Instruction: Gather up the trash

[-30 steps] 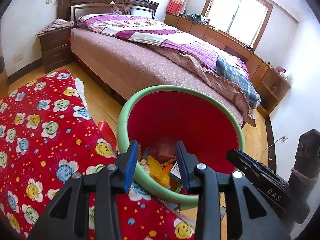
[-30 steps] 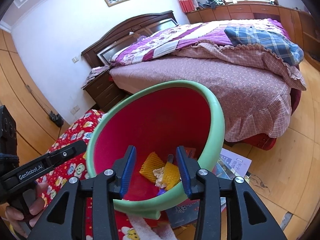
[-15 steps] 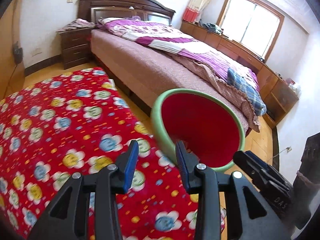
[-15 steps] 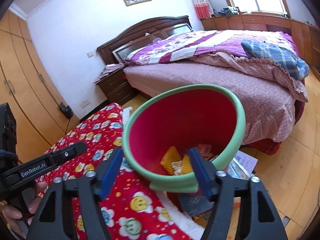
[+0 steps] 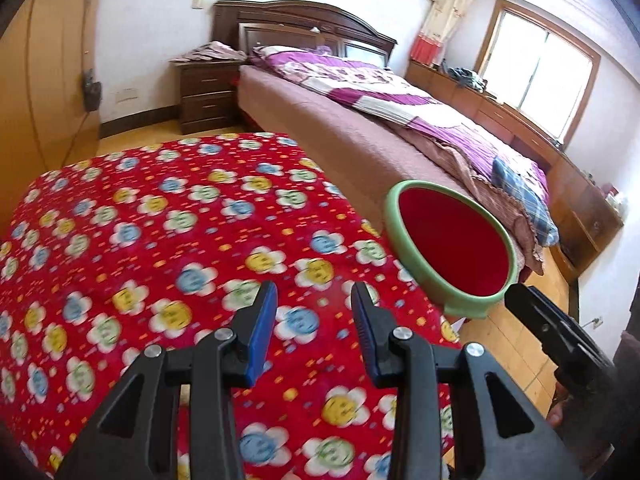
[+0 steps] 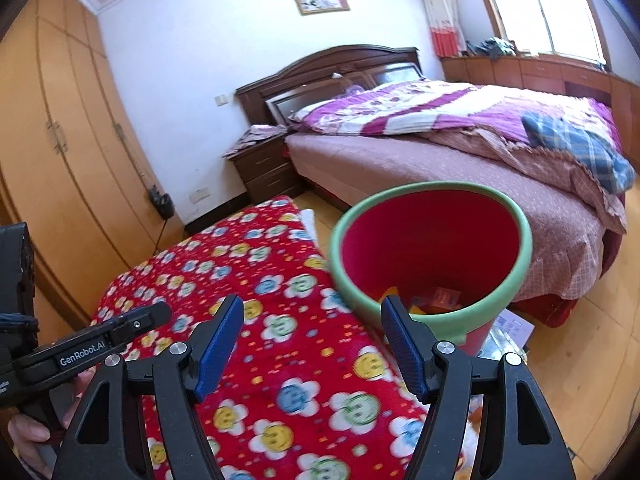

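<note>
A red trash bin with a green rim (image 5: 440,292) stands at the right edge of the red flowered cloth (image 5: 160,240); it also shows in the right wrist view (image 6: 492,300). Yellow and orange scraps (image 6: 436,300) lie at its bottom. My left gripper (image 5: 314,328) is open and empty above the cloth, left of the bin. My right gripper (image 6: 312,344) is wide open and empty, just in front of the bin's near rim. The other gripper's body shows at the right of the left wrist view (image 5: 560,340) and at the left of the right wrist view (image 6: 80,352).
A bed (image 6: 460,148) with purple bedding stands behind the bin. A dark nightstand (image 5: 206,94) is by the headboard. Wooden wardrobes (image 6: 60,140) line the left wall. Papers (image 6: 512,328) lie on the wooden floor by the bin.
Both grippers have pulled back and up from the bin, swinging left over the cloth. The right gripper's jaws have spread wider. The bin now looks smaller and farther.
</note>
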`<state>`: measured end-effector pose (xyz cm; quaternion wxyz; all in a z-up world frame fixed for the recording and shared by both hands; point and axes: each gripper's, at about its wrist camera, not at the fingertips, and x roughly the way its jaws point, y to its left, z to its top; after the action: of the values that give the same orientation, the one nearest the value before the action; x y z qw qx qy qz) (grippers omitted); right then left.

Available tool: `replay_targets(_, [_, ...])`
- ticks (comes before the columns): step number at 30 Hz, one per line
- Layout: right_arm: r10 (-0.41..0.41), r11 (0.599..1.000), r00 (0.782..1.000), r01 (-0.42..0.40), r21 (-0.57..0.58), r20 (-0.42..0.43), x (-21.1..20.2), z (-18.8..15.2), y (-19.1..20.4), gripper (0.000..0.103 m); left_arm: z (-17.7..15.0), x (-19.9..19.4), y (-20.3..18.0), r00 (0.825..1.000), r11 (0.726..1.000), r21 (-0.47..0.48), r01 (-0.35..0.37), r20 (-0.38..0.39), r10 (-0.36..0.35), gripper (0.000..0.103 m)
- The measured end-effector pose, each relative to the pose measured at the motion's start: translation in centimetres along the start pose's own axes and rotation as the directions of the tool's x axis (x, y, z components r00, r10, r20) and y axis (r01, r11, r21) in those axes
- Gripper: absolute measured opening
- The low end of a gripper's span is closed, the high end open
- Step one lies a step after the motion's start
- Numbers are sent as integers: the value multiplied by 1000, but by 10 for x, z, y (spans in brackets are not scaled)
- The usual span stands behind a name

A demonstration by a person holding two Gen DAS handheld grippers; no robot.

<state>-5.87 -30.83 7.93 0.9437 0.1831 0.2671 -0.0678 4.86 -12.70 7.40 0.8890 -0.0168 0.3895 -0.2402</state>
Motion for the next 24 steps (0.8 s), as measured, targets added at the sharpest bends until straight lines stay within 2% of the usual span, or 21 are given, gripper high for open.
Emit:
replay_targets(7, [31,996,999,-30,-80,9,-10,-16,36,72,-20,-32,29,996,996,-53,-69,57,72,38])
replay_targets(14, [22,987,999,-15,-159,39,-15,-35,61,73,-38,-52,50,986,986,-106,-132,92,142,38])
replay_targets(20, [23,980,999,-14,-196,46,-16,-51,74,73,-58,-59,64,960,966,-116,-233,131,247,38])
replay_targets(24, [40,978,999,-32,-207,34,-15,-60,81,73,-69,-61,69,952,958,-129,-257,133,274,38])
